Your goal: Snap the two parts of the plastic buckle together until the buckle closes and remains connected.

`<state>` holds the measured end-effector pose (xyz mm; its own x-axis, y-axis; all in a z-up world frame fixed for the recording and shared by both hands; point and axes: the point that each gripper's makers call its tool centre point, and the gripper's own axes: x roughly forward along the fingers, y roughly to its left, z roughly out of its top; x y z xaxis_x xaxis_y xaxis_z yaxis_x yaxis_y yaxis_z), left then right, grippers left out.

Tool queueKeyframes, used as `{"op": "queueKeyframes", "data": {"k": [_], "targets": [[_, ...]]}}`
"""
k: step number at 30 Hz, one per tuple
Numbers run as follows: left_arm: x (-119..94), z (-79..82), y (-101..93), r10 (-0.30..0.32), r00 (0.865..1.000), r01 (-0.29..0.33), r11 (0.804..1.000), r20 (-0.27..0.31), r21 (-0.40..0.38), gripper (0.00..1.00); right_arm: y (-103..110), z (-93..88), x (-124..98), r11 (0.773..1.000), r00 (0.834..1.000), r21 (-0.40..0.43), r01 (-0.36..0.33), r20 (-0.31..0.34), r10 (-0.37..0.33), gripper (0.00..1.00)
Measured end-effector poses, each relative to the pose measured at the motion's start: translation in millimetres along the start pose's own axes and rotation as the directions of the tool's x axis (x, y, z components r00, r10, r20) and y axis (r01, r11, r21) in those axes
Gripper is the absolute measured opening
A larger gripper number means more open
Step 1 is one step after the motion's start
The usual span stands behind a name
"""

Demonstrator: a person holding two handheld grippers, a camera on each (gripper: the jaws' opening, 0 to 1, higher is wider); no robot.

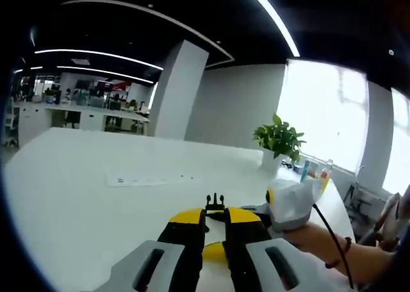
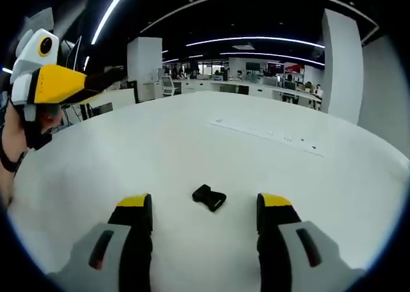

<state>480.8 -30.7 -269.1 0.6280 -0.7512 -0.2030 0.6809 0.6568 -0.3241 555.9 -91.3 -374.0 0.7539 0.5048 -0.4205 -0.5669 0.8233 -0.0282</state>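
My left gripper [image 1: 215, 218] has its yellow-tipped jaws shut on the pronged black buckle half [image 1: 215, 202], whose prongs stick out past the tips, above the white table [image 1: 70, 189]. The other black buckle half [image 2: 209, 197] lies flat on the table [image 2: 160, 151], between and a little ahead of the wide-apart jaws of my open right gripper [image 2: 205, 210]. In the right gripper view, the left gripper's yellow and white body [image 2: 48, 81] hangs at the upper left. The right gripper's white housing [image 1: 291, 205] shows to the right in the left gripper view.
A potted plant [image 1: 279, 140] and some bottles [image 1: 315, 170] stand at the table's far edge. A strip of sockets [image 2: 266, 133] is set into the tabletop. A person's wrist with a dark band [image 1: 336, 253] holds the right gripper. Office desks stand beyond.
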Motion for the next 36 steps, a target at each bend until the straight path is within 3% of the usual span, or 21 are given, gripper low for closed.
{"op": "queueKeyframes", "data": {"k": [12, 17, 36], "targets": [[2, 2.7, 4.7, 0.002, 1.0, -0.002, 1.0, 0.0, -0.011, 0.1, 9, -1.2, -2, 1.0, 0.999, -0.011, -0.028, 0.015, 0.029, 0.61], [1, 1.0, 3.5, 0.0, 1.0, 0.0, 1.0, -0.001, -0.015, 0.1, 10, 3.4, 1, 0.998, 0.998, -0.031, -0.053, 0.025, 0.054, 0.49], [3, -1.6, 3.8, 0.0, 1.0, 0.0, 1.0, -0.003, -0.022, 0.1, 27, 4.5, -6, 0.992, 0.993, -0.067, -0.108, 0.036, 0.111, 0.3]]}}
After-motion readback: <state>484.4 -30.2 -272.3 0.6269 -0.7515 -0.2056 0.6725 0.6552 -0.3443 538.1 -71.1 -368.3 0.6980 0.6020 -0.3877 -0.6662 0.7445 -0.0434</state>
